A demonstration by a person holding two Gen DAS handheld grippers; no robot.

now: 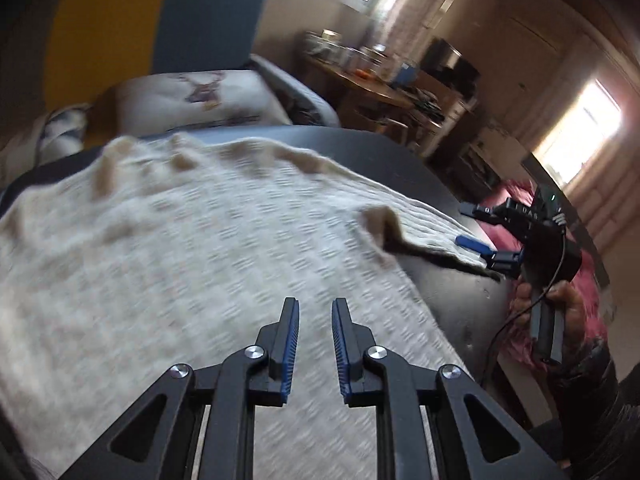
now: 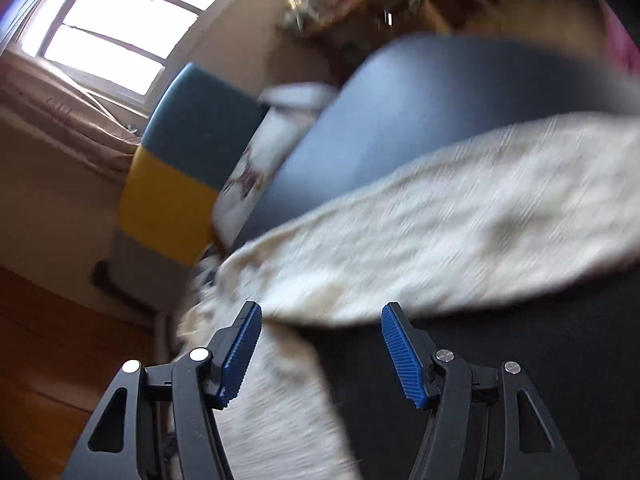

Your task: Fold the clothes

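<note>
Sweater (image 1: 208, 240) lies spread; both grippers hover, fingers (image 1: 290, 344) parted.

Daylight is pouring in through the window (image 2: 116, 36), blowing its panes out to white glare. Below the window, the cream knit (image 2: 420, 216) is smearing into motion blur. Straight lines are bending at both fisheye edges, and corners are darkening.

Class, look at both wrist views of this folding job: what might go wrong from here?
1. The cream knitted garment lies bunched along its far edge; folding now may trap creases.
2. Its right edge sits at the dark round table's rim, beside the open right gripper, and may slide off.
3. The open left gripper holds nothing, so a one-sided pull may skew it.
</note>
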